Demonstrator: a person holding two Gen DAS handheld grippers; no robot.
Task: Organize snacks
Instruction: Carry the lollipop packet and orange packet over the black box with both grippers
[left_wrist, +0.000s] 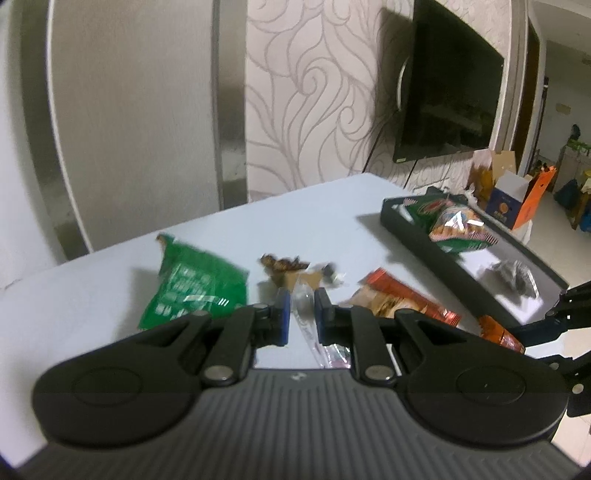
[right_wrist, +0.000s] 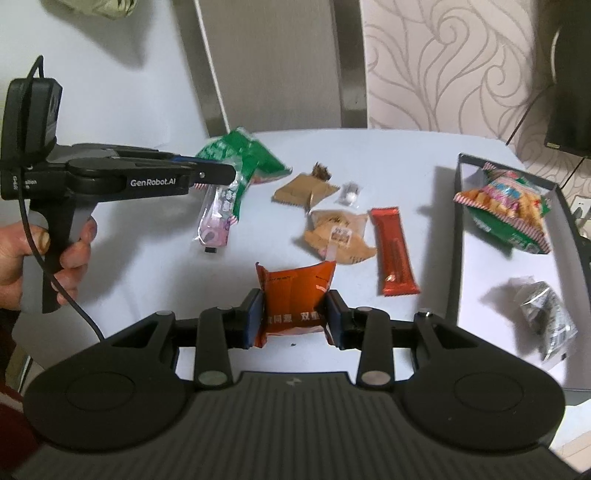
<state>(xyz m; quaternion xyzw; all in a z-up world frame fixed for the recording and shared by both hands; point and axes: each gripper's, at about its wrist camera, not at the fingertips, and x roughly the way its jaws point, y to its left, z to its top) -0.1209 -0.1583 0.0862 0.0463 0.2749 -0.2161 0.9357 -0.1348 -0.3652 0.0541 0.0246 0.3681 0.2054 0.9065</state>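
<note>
My left gripper (left_wrist: 301, 314) is shut on a clear and pink snack packet (left_wrist: 306, 321), which hangs from it above the table in the right wrist view (right_wrist: 216, 218). My right gripper (right_wrist: 293, 317) is shut on an orange snack packet (right_wrist: 295, 295) just above the table's near edge. A black tray (right_wrist: 458, 236) at the right holds a green and red chips bag (right_wrist: 509, 206) and a grey packet (right_wrist: 546, 317). A green bag (left_wrist: 195, 284) lies at the left.
Loose on the white table (right_wrist: 369, 147) lie a brown packet (right_wrist: 303, 192), a small white packet (right_wrist: 349, 194), a tan packet (right_wrist: 340, 232) and a red bar (right_wrist: 393, 251). A television (left_wrist: 450, 85) hangs on the wall. Cardboard boxes (left_wrist: 513, 195) stand beyond the tray.
</note>
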